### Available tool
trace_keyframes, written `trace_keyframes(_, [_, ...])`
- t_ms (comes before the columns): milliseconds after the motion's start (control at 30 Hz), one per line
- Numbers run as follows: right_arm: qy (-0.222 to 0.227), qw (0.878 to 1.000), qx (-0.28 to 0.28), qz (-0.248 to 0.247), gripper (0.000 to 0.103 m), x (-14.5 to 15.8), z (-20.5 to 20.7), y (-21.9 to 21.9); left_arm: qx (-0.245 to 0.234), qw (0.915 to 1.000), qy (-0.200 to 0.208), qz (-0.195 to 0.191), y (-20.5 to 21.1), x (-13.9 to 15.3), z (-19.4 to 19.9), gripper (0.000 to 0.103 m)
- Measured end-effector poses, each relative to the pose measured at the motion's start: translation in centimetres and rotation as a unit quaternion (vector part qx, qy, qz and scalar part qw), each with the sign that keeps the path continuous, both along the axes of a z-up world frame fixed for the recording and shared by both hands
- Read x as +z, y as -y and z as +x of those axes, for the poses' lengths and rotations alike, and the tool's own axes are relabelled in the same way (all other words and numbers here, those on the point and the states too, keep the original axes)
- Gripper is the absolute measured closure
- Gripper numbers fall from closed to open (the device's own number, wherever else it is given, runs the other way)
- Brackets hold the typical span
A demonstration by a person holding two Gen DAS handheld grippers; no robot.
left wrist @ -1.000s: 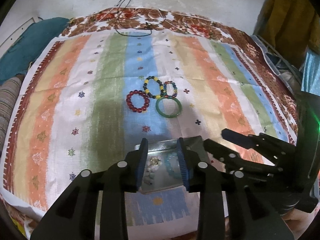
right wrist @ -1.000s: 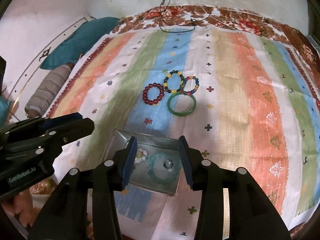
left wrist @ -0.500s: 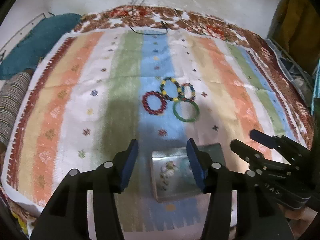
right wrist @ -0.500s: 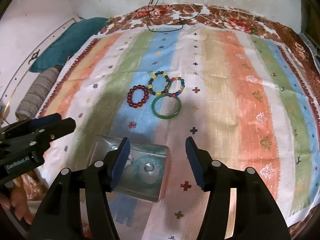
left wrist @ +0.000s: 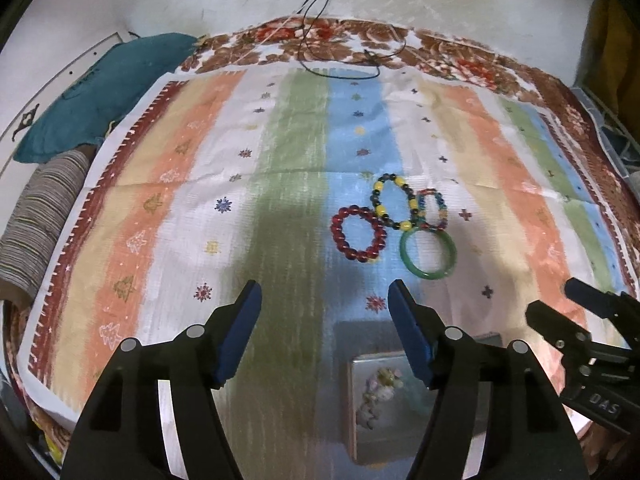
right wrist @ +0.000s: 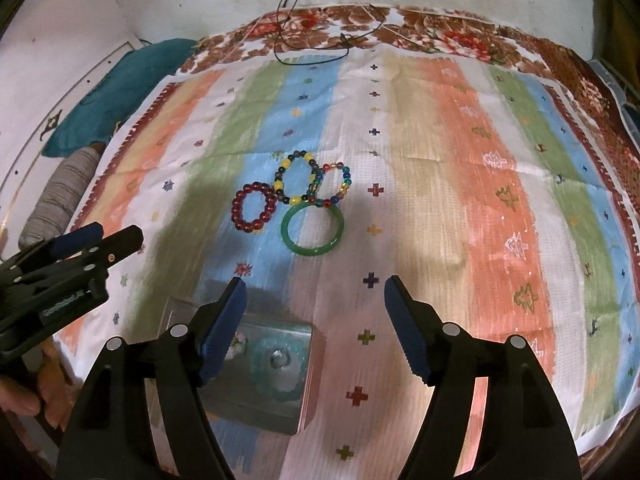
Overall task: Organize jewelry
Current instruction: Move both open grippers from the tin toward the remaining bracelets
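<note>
Striped cloth (left wrist: pixel 288 168) over a floral bedspread (left wrist: pixel 460 60), teal pillow (left wrist: pixel 100 92), striped bolster (left wrist: pixel 44 216), black cable (left wrist: pixel 340 76)

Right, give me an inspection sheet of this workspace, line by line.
Surface: striped cloth over a floral bedspread.
Job's things: red bead bracelet, yellow-and-dark bead bracelet, multicolour bead bracelet and green bangle clustered on the cloth; metal tray holds a teal bracelet and pale beads.
Clutter: nothing seen.
Grippers: left gripper and right gripper opening, nothing between the jaws.
Cables: black cord at far edge.
Surroundings: teal cushion, striped roll, wall.
</note>
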State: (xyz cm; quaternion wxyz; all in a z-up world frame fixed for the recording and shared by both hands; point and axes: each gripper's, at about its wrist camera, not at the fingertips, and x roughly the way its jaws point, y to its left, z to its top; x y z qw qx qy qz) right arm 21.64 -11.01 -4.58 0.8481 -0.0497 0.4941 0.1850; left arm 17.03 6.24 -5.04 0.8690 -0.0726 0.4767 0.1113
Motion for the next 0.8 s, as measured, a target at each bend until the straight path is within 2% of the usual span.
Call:
trace_keyframes(333, [-0.005, 1.000, -0.006, -0.025, 0.028, -2.1, 2.6, -0.1, -0.010, 0.9995, -0.007, -0.029, -0.4, -1.6, 2.6, 0.036])
trace_keyframes(567, [-0.013, 1.000, -0.010, -0.017, 0.026, -2.9, 4.3, -0.3, -0.016, 0.9997, 0.003, -0.018, -0.6, -2.4, 4.0, 0.033])
trace_keyframes(800, [-0.023, 0.999, -0.010, -0.025, 0.026, -4.2, 5.7, -0.8, -0.017, 0.9992, -0.023, -0.026, -1.5, -4.3, 5.9, 0.033])
